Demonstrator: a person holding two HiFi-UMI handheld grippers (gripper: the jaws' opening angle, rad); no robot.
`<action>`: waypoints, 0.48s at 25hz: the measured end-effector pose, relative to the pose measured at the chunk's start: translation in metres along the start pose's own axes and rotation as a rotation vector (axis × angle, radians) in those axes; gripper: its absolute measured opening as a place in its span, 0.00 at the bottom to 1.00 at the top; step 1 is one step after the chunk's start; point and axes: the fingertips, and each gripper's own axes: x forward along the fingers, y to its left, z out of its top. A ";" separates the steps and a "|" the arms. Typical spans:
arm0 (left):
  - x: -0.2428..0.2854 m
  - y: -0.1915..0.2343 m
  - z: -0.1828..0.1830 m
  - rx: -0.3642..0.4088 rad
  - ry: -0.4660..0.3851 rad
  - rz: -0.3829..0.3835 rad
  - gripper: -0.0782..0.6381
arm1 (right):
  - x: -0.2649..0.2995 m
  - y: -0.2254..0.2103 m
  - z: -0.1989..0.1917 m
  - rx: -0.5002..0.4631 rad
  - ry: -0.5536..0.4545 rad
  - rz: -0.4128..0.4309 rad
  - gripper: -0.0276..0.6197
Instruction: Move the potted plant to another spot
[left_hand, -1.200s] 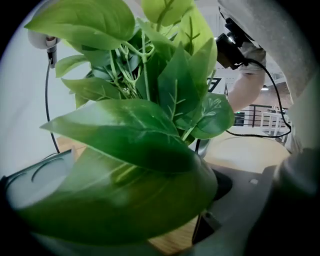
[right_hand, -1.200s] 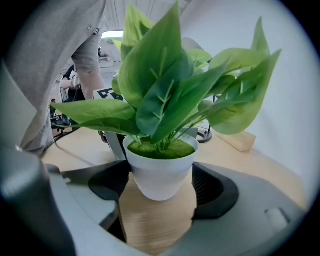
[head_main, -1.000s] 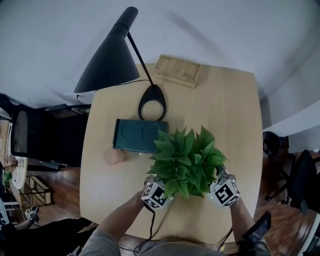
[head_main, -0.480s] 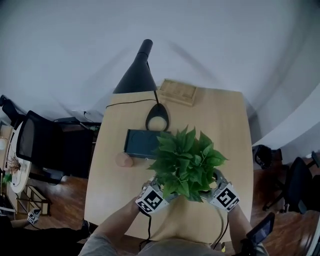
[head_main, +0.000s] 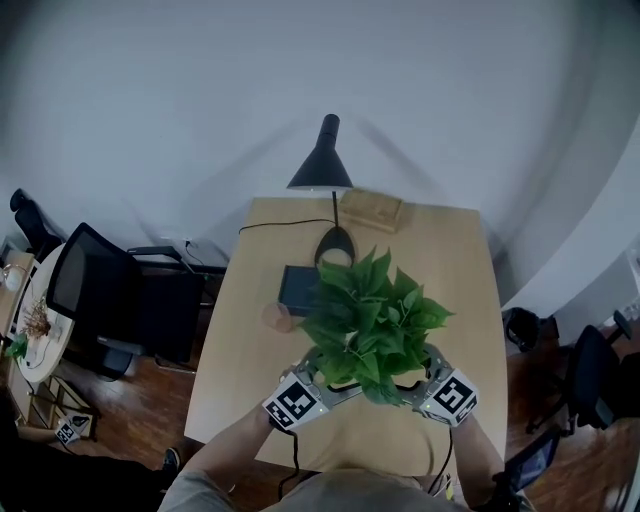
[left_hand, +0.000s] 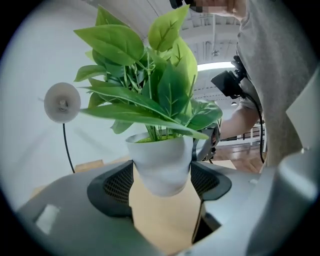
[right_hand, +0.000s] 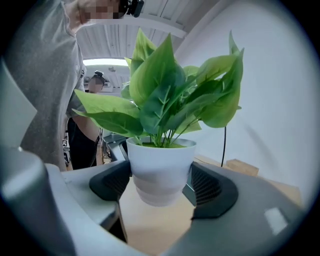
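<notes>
The potted plant (head_main: 366, 318), green leaves in a white pot (left_hand: 161, 165), hangs above the wooden table (head_main: 462, 272), its base off the tabletop. My left gripper (head_main: 318, 376) is shut on the pot from the left, its dark pads (left_hand: 117, 187) pressing the pot's sides. My right gripper (head_main: 422, 376) is shut on the same pot (right_hand: 160, 172) from the right, one pad (right_hand: 210, 187) against its wall. In the head view the leaves hide the pot and both sets of fingertips. The left gripper (left_hand: 161, 184) and right gripper (right_hand: 160, 185) face each other across the pot.
A black desk lamp (head_main: 322, 166) stands at the table's back, with its round base (head_main: 336, 243) and cord. A dark flat box (head_main: 297, 289) and a small round tan object (head_main: 277, 317) lie left of the plant. A wooden block (head_main: 370, 208) sits at the far edge. Office chairs (head_main: 92, 290) stand on both sides.
Both grippers have risen with the plant held between them, so the pot is higher above the table. The head view has pulled up and back, and the table looks smaller.
</notes>
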 end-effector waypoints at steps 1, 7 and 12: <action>-0.011 -0.003 0.001 0.008 -0.005 0.002 0.60 | 0.004 0.010 0.005 -0.004 -0.008 -0.002 0.65; -0.079 -0.034 -0.007 0.046 -0.027 0.000 0.61 | 0.024 0.082 0.018 -0.033 -0.017 -0.023 0.65; -0.089 -0.040 -0.002 0.035 -0.015 0.000 0.61 | 0.023 0.091 0.024 -0.024 -0.015 -0.015 0.65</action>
